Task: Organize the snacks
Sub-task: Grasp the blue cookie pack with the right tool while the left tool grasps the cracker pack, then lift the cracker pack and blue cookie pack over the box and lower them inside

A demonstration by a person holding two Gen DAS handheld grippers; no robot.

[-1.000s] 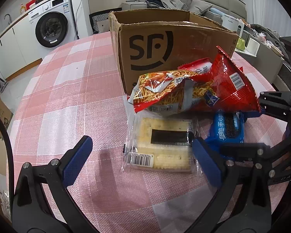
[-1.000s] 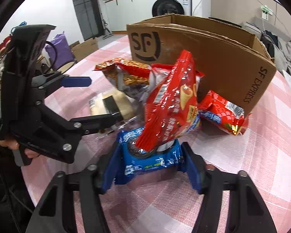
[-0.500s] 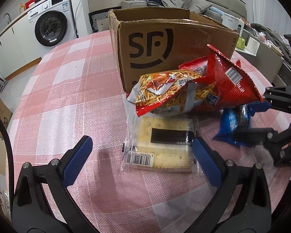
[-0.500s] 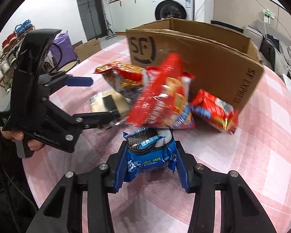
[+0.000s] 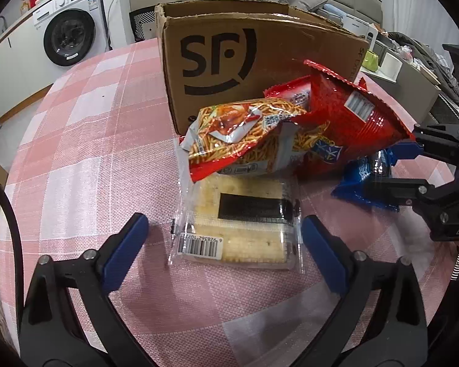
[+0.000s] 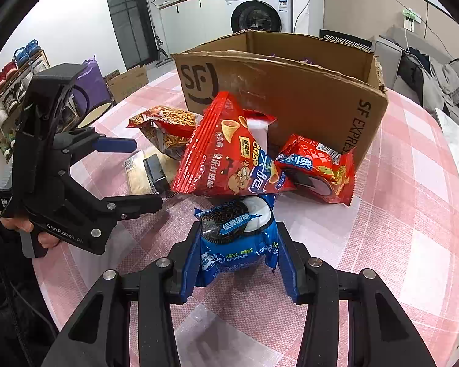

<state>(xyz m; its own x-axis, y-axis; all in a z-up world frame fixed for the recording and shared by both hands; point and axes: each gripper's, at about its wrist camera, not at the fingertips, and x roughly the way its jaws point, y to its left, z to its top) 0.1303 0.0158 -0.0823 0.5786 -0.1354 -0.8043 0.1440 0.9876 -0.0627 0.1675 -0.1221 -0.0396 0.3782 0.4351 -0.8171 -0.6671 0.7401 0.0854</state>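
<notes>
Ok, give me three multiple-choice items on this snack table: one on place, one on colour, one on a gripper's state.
1. Where is the clear cracker pack?
A. inside the cardboard box
B. flat on the tablecloth, in front of the noodle-snack bag
C. on the washing machine

2. What colour is the cookie pack?
A. blue
B. green
C. yellow

3. What is the right gripper doing?
A. open and empty
B. shut on the cookie pack
C. gripping the box

Answers: 1 B, it lies on the cloth; 2 A, blue wrapper; 3 B, both pads press its sides.
</notes>
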